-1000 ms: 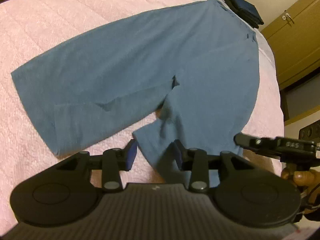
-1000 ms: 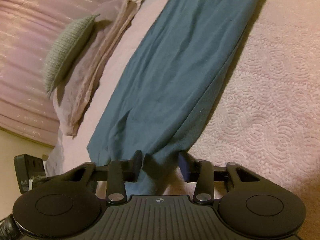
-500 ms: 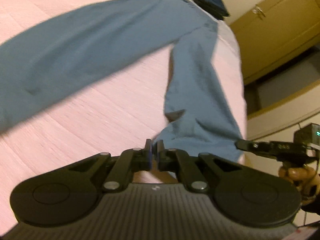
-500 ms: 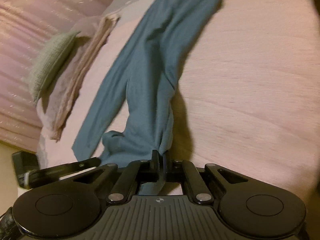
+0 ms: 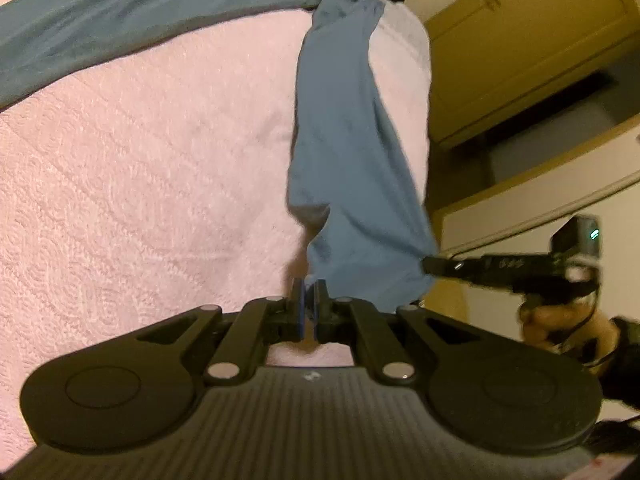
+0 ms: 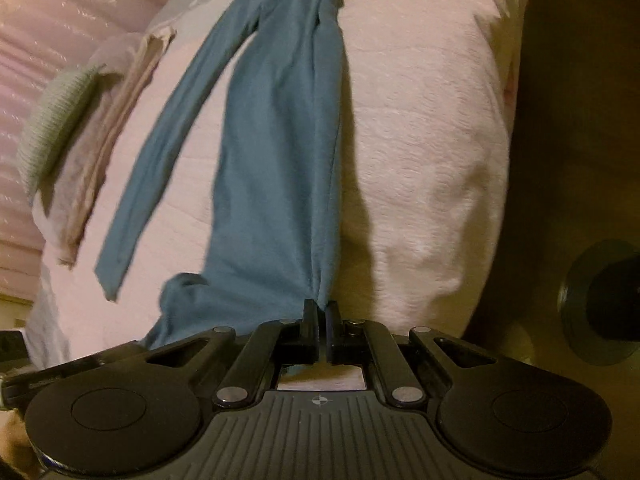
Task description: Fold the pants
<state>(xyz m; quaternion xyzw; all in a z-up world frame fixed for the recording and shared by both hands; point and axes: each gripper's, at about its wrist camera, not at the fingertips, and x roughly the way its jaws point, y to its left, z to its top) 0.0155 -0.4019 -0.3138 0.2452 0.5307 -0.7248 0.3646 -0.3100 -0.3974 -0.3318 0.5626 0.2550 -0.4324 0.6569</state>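
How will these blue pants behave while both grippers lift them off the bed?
Probably floppy: the pants sag and bunch between the left gripper and right gripper. Likely light, hanging from small pinches. The free leg may trail.

You have the blue-grey pants point(image 5: 352, 152) half raised off the pink bedspread point(image 5: 160, 168). One leg hangs taut, its hem bunched and gathered to a point at the near end. The other leg point(image 6: 160, 160) lies flat and slack, stretched across the bed, hem toward the pillows.
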